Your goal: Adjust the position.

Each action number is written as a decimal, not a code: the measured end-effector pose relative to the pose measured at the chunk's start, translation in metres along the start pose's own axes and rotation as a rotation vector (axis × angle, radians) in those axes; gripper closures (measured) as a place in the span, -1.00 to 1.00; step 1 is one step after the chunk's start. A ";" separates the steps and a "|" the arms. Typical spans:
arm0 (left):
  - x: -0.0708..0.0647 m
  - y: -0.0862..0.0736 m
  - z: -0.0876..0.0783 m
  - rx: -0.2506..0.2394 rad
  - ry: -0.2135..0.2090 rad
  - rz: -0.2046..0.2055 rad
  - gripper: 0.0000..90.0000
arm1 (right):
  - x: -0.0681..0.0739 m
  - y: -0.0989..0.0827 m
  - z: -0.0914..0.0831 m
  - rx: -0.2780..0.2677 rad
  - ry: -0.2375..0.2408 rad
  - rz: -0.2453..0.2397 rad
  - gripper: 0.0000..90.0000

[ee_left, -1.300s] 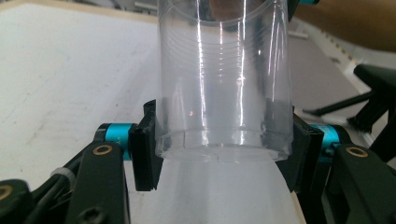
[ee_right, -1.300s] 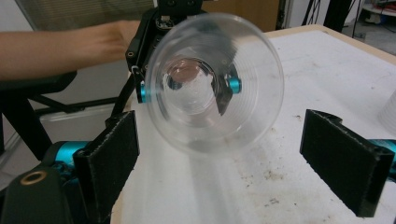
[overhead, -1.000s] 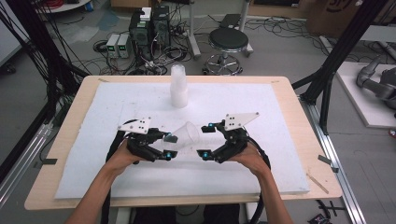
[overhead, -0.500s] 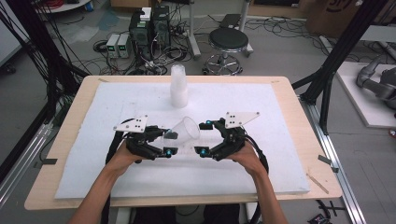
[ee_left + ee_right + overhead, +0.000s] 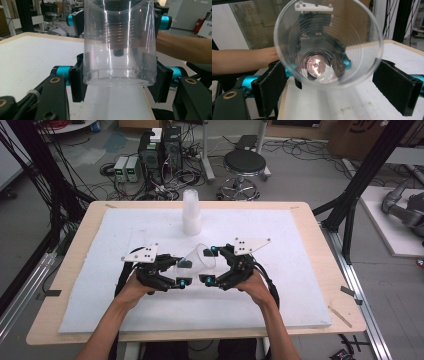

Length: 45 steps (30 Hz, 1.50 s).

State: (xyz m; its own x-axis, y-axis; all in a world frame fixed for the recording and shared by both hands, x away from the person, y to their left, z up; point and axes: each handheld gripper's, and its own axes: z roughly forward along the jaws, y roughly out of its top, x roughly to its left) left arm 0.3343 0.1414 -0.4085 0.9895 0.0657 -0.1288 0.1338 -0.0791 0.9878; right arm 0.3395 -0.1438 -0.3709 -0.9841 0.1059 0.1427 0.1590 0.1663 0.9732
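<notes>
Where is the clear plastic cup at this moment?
In the high view the clear cup lies on its side above the white mat, base clamped by the left gripper, mouth facing the open right gripper.

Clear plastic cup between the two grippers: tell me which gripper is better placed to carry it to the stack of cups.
Left. The left gripper is shut on the base of the clear plastic cup, while the right gripper stands open around its rim. The white stack of cups stands upright, farther back on the table.

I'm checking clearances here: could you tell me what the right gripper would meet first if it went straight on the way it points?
The clear cup: its open rim faces the right gripper, probably just ahead of the open jaws.
</notes>
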 end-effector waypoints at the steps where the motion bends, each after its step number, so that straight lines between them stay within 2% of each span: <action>1: 0.000 0.000 0.000 -0.001 -0.001 0.002 -0.08 | 0.000 0.001 0.003 -0.004 0.007 -0.001 -0.73; 8: 0.000 0.000 0.003 0.001 -0.007 0.009 -0.08 | 0.001 0.004 0.009 -0.019 0.029 -0.006 -0.73; 9: 0.000 0.000 0.003 0.005 -0.009 0.012 -0.08 | 0.001 0.004 0.009 -0.024 0.039 -0.006 -0.67; 16: -0.001 -0.001 0.007 0.020 -0.023 0.018 -0.08 | 0.001 0.004 0.009 -0.029 0.048 -0.006 -0.64; 18: -0.002 -0.002 0.008 0.023 -0.025 0.016 -0.08 | 0.002 0.005 0.008 -0.030 0.054 -0.010 -0.53; 19: -0.002 -0.002 0.008 0.026 -0.025 0.017 -0.08 | 0.003 0.005 0.008 -0.042 0.056 -0.022 -0.40; 28: -0.002 -0.002 0.008 0.032 -0.026 0.024 -0.09 | 0.004 0.006 0.007 -0.036 0.051 -0.039 -0.33; 29: -0.003 -0.001 0.009 0.028 0.019 0.019 -0.30 | 0.004 0.006 0.007 -0.033 0.048 -0.038 -0.33; 30: -0.003 -0.001 0.009 0.028 0.019 0.019 -0.66 | 0.004 0.006 0.007 -0.033 0.048 -0.038 -0.33; 31: -0.003 0.000 0.010 0.038 0.063 -0.002 -0.66 | 0.004 0.006 0.007 -0.034 0.045 -0.039 -0.33; 32: -0.003 0.000 0.009 0.035 0.099 -0.010 -0.89 | 0.003 0.006 0.007 -0.039 0.044 -0.041 -0.33; 33: -0.003 -0.001 0.008 0.029 0.119 0.003 -0.96 | 0.002 0.006 0.005 -0.039 0.035 -0.040 -0.33; 36: -0.003 -0.003 0.005 0.038 0.131 0.009 -0.96 | 0.002 0.006 0.004 -0.033 0.029 -0.037 -0.33; 39: -0.005 -0.006 0.002 0.076 0.160 0.014 -0.96 | 0.001 0.007 0.000 -0.017 0.008 -0.035 -0.33; 40: -0.006 -0.007 0.000 0.091 0.177 0.016 -0.96 | 0.001 0.007 0.000 -0.017 0.008 -0.035 -0.33; 41: -0.006 -0.008 -0.002 0.104 0.196 0.013 -0.96 | -0.001 0.007 -0.002 0.002 -0.017 -0.029 -0.33; 42: -0.007 -0.009 -0.004 0.128 0.224 0.017 -0.96 | -0.001 0.007 -0.002 0.002 -0.017 -0.029 -0.33; 43: -0.007 -0.010 -0.006 0.152 0.249 0.018 -0.96 | -0.004 0.006 -0.005 0.027 -0.047 -0.012 -0.32; 44: -0.008 -0.011 -0.009 0.168 0.269 0.016 -0.96 | -0.004 0.006 -0.005 0.027 -0.047 -0.012 -0.32; 45: -0.008 -0.012 -0.013 0.172 0.293 0.012 -0.96 | -0.007 0.006 -0.008 0.052 -0.083 0.002 -0.32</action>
State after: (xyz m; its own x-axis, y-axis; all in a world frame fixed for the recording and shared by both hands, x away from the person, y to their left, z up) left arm 0.3238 0.1543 -0.4184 0.9367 0.3445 -0.0627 0.1545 -0.2462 0.9568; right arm 0.3472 -0.1512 -0.3643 -0.9741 0.1870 0.1273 0.1672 0.2160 0.9620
